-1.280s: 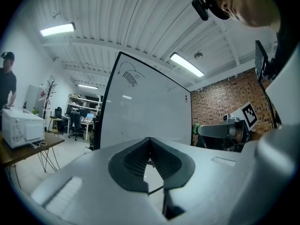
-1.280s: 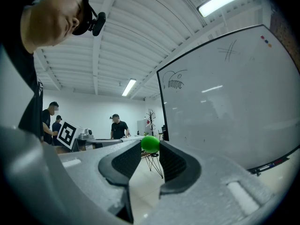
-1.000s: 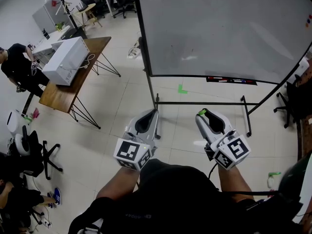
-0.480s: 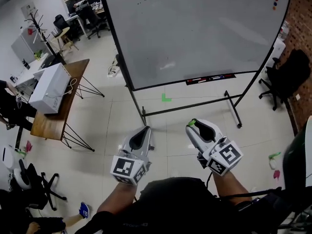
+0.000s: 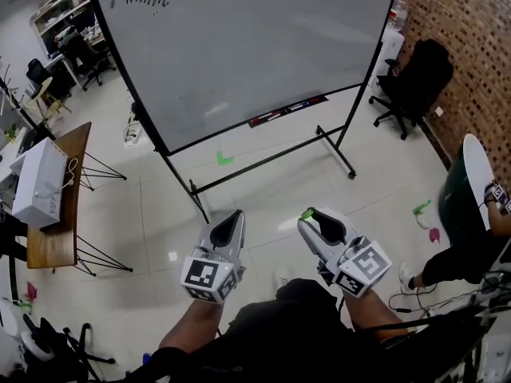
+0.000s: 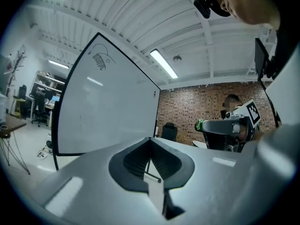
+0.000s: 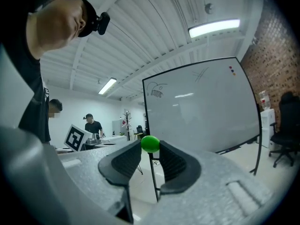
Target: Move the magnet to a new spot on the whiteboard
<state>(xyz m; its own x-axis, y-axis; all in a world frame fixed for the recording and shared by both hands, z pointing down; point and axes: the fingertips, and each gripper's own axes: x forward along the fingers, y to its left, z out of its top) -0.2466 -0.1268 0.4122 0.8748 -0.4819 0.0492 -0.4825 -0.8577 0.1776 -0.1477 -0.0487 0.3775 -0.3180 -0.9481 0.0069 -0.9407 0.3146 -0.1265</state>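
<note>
Right hand-held gripper (image 5: 314,217) pinches a small, round, bright green magnet (image 7: 150,144) at its very jaw tips, low centre of the head view (well short of the whiteboard (image 5: 239,46)). Left hand-held gripper (image 6: 150,140) has its jaws pressed together on nothing. Since a second ago, the whiteboard has slid toward the upper left, and a brick wall (image 5: 471,38) with a black chair (image 5: 415,78) now fills the upper right.
</note>
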